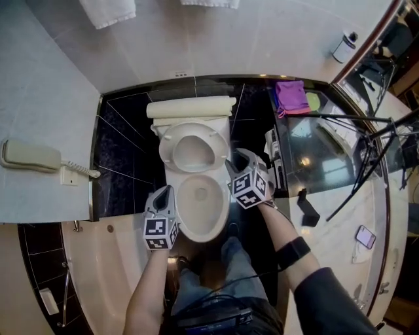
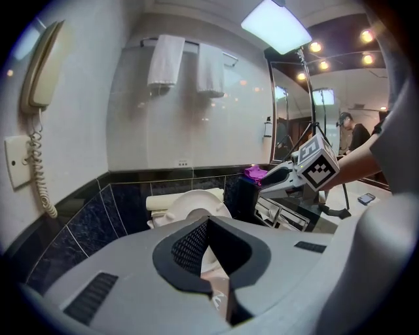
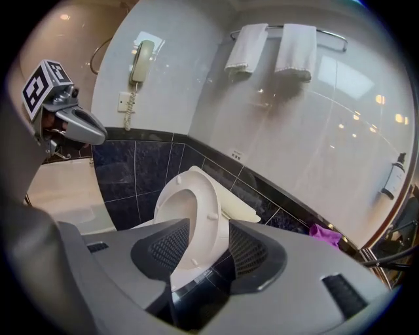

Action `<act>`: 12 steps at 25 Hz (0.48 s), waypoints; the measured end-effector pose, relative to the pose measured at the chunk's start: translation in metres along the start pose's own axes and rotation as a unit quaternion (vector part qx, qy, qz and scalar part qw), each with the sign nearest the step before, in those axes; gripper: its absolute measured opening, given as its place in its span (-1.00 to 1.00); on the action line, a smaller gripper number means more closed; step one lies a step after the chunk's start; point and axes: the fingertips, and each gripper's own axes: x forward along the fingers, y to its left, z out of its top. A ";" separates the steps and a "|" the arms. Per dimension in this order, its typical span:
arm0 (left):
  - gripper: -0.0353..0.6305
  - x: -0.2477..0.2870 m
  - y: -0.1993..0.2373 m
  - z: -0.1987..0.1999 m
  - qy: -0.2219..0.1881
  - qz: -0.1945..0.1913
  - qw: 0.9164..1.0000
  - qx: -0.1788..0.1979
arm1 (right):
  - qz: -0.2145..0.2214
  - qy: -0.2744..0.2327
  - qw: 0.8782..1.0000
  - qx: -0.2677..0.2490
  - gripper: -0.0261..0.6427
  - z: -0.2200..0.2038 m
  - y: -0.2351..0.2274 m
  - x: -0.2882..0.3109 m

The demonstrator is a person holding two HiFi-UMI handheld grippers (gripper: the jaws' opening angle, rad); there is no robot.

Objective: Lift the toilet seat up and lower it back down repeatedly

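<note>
The white toilet seat [image 1: 191, 149] stands raised, leaning back toward the cistern [image 1: 190, 106], above the open bowl [image 1: 203, 196]. My right gripper [image 1: 237, 160] is at the seat's right side, open. In the right gripper view the seat's rim [image 3: 186, 203] stands on edge between the spread jaws of my right gripper [image 3: 208, 245], with a gap beside it. My left gripper [image 1: 167, 193] hangs at the bowl's left edge, its tips together and holding nothing. In the left gripper view the left gripper [image 2: 208, 226] points at the raised seat [image 2: 196, 206].
A wall phone [image 1: 29, 157] hangs on the left, above the bathtub rim [image 1: 98, 262]. Right of the toilet stands a glass-topped counter [image 1: 321, 150] with a purple cloth [image 1: 291, 97] and a tripod across it. Towels [image 1: 108, 10] hang on the back wall. The person's legs are below the bowl.
</note>
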 end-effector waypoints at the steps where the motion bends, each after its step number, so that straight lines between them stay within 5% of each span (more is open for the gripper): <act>1: -0.91 0.009 0.002 0.000 0.000 0.003 1.000 0.002 | 0.001 0.001 1.000 -0.007 -0.29 0.001 -0.004 0.012; 12: -0.91 0.096 0.031 -0.022 0.011 0.029 1.000 0.006 | 0.022 0.005 0.999 -0.038 -0.30 0.001 -0.018 0.141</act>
